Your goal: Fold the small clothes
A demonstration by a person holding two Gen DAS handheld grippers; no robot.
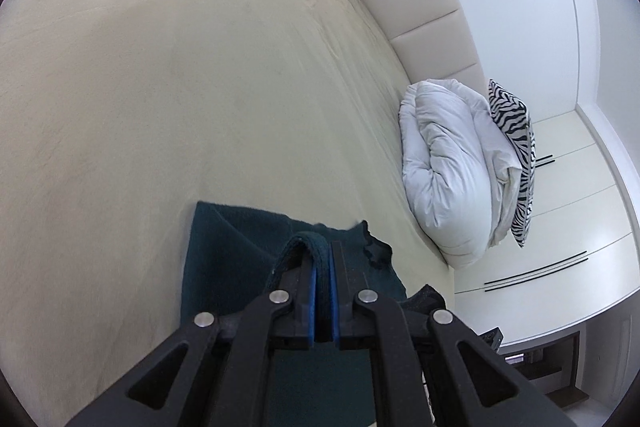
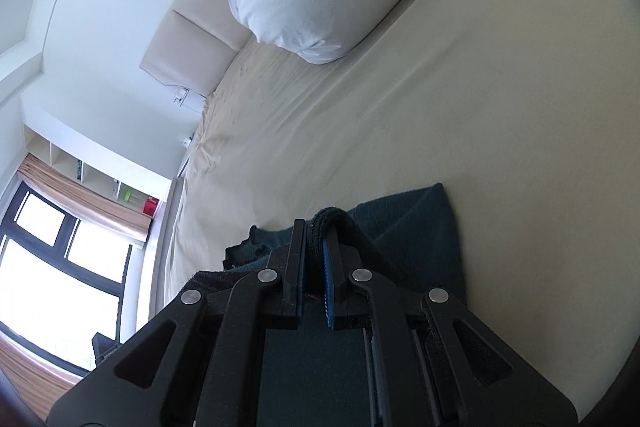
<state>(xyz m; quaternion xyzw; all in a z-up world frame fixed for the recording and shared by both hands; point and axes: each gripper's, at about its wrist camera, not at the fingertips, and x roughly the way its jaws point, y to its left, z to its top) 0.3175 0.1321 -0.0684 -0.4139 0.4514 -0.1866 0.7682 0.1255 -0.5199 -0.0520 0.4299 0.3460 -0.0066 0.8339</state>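
1. Garment (image 1: 224,267), dark green, lies on the near part of the beige bed sheet (image 1: 160,87).
2. Left gripper (image 1: 325,259) pinches its hem.
3. Right gripper (image 2: 316,239) clamps another edge.
4. White duvet (image 1: 448,167) sits far right.

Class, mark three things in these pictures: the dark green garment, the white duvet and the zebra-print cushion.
garment (image 1: 224,239): left wrist view, flat part lying on the bed.
duvet (image 1: 448,167): left wrist view, middle of the rolled bundle.
cushion (image 1: 514,119): left wrist view, striped upper face.
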